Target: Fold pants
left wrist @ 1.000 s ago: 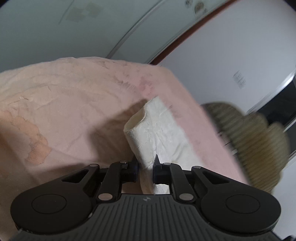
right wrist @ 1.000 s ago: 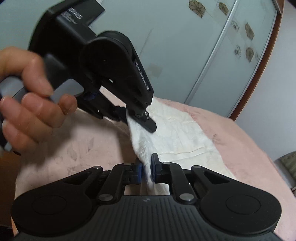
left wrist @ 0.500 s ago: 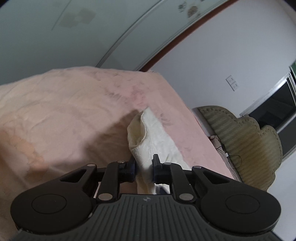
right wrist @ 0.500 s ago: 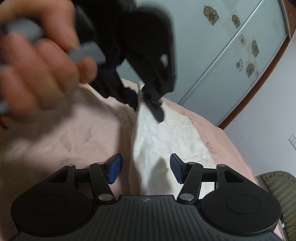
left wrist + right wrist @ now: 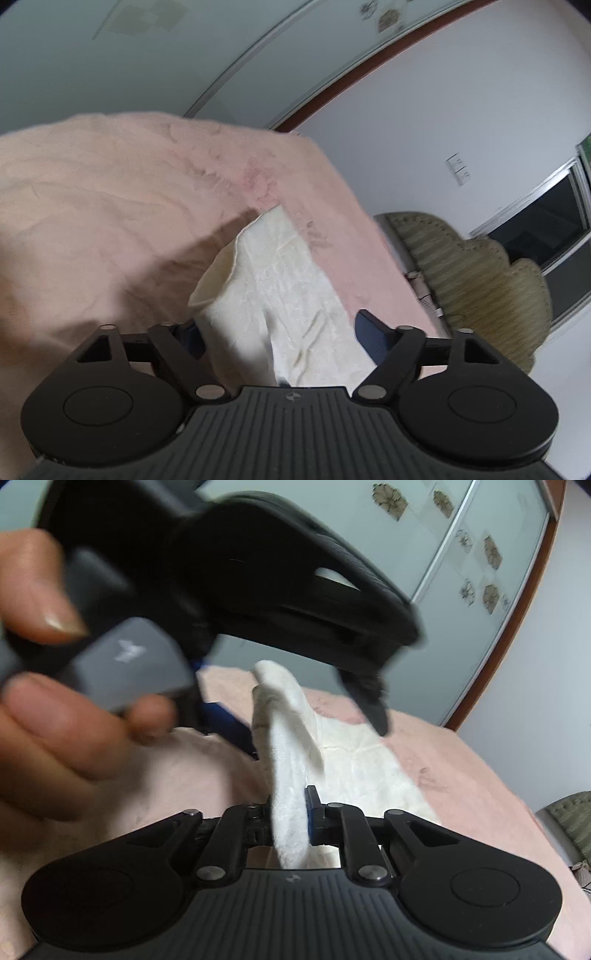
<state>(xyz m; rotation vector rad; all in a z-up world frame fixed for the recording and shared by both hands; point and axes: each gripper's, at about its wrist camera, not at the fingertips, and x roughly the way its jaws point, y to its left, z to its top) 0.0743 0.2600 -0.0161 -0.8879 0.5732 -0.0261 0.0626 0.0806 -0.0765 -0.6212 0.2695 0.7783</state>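
Note:
The white pants (image 5: 280, 291) lie on a pink bedspread (image 5: 110, 206), one end lifted off it. My left gripper (image 5: 275, 332) is open, its blue pads wide apart on either side of the cloth. My right gripper (image 5: 290, 819) is shut on a raised fold of the pants (image 5: 291, 775). In the right wrist view the left gripper (image 5: 306, 716) hangs just above that fold, held by a hand (image 5: 55, 716), jaws apart. The rest of the pants lies flat beyond (image 5: 365, 760).
The pink bedspread (image 5: 461, 775) fills the lower part of both views. A beige ribbed chair (image 5: 476, 280) stands off the bed's right edge. Wardrobe doors with flower prints (image 5: 461, 554) and a white wall (image 5: 424, 129) are behind.
My left gripper has opened and let go of the pants. My right gripper opened half a second ago and has shut again on a raised fold.

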